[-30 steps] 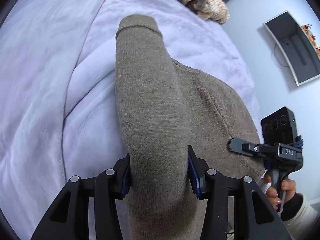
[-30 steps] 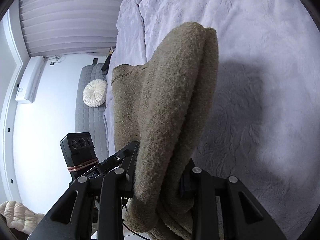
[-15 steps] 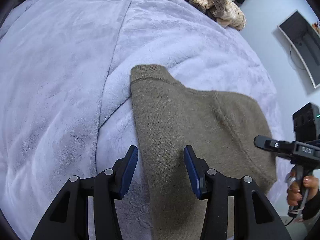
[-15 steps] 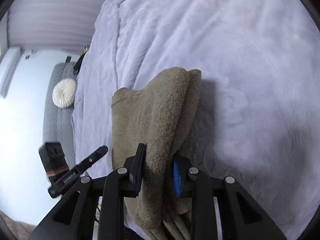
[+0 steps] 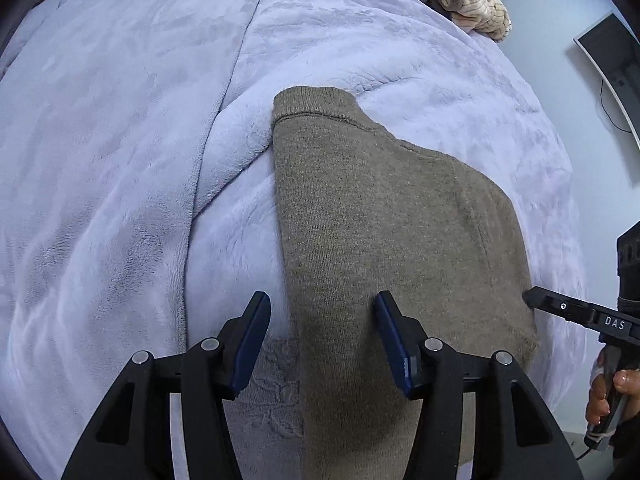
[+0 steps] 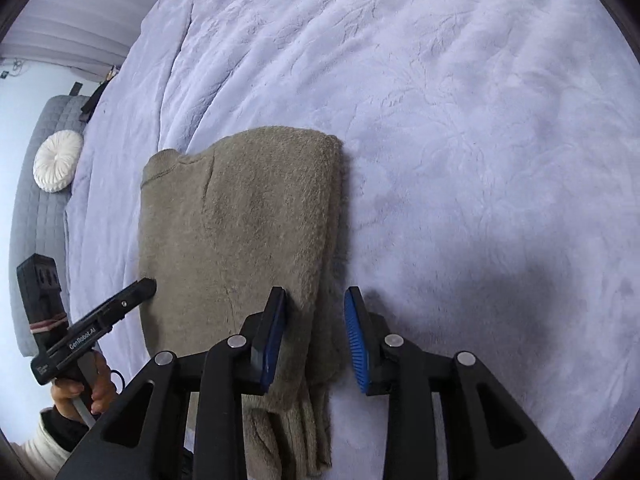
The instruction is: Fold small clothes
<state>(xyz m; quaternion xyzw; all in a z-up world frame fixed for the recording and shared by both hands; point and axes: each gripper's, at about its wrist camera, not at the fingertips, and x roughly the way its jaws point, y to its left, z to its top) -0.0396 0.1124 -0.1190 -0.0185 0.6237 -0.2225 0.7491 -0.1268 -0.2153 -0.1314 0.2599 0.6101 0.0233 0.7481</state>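
Fingers (image 5: 260,332) of both grippers open, holding nothing; folded sweater (image 5: 384,216) lies lengthwise, collar pointing away.

Left tool (image 5: 320,336) open – just widened, right tool (image 6: 316,334) parted

The right gripper (image 6: 316,336) points down at a soft purple blanket (image 6: 460,128). Its two fingers have blue pads (image 6: 357,340) and they stand a little apart. They have just been opening a bit. A folded brown sweater (image 6: 240,220) lies flat on the blanket, in front of the fingers and to their left. Its right edge runs down between the two fingers, but the pads do not squeeze it. The left finger sits over the sweater and the right finger sits over the blanket. Far to the left of the fingers, the left gripper (image 6: 136,294) touches the sweater's left edge. A hand (image 6: 86,390) holds it. Behind that hand is a grey couch (image 6: 36,224) with a round white pillow (image 6: 56,160).
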